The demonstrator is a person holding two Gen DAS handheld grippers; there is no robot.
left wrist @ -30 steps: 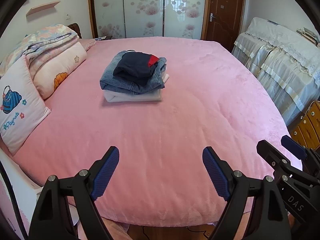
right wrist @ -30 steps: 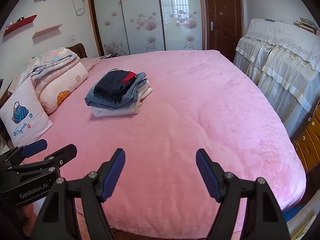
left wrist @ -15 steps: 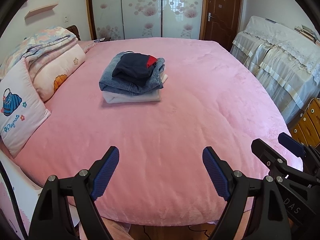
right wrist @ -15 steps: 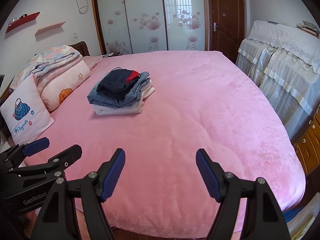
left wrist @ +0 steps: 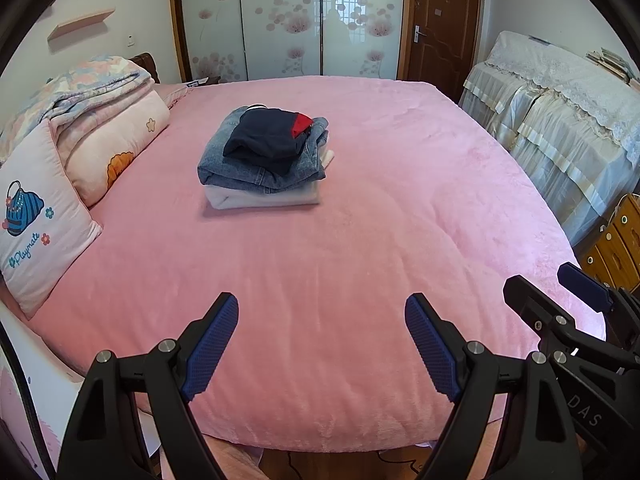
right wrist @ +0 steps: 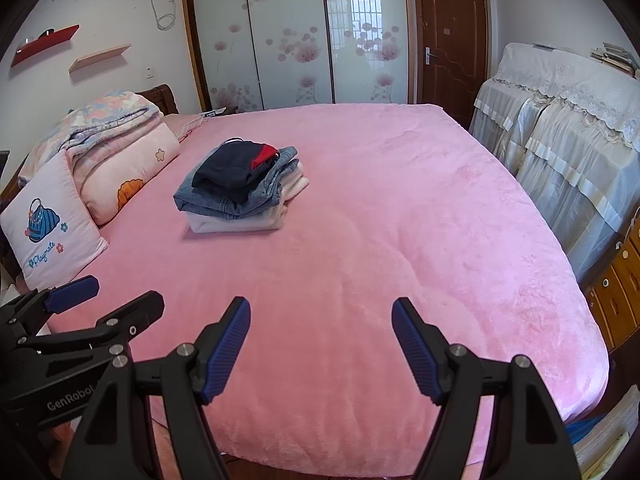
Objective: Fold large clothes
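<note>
A stack of folded clothes (left wrist: 264,160) lies on the pink bed (left wrist: 360,260): a white garment at the bottom, blue jeans on it, a dark navy garment with a red patch on top. It also shows in the right wrist view (right wrist: 240,188). My left gripper (left wrist: 322,346) is open and empty above the bed's near edge, well short of the stack. My right gripper (right wrist: 320,350) is open and empty beside it; it shows at the right of the left wrist view (left wrist: 560,304). The left gripper shows at the left of the right wrist view (right wrist: 100,300).
Pillows (left wrist: 44,220) and a folded quilt (left wrist: 92,88) lie along the bed's left side. A lace-covered piece of furniture (left wrist: 560,112) and a wooden drawer unit (left wrist: 616,240) stand to the right. A sliding wardrobe (left wrist: 288,20) and a brown door (left wrist: 440,24) are behind the bed.
Both grippers have tilted and shifted slightly, so the stack sits a little lower and farther right in the right wrist view. Both stay open and empty. The clothes have not moved.
</note>
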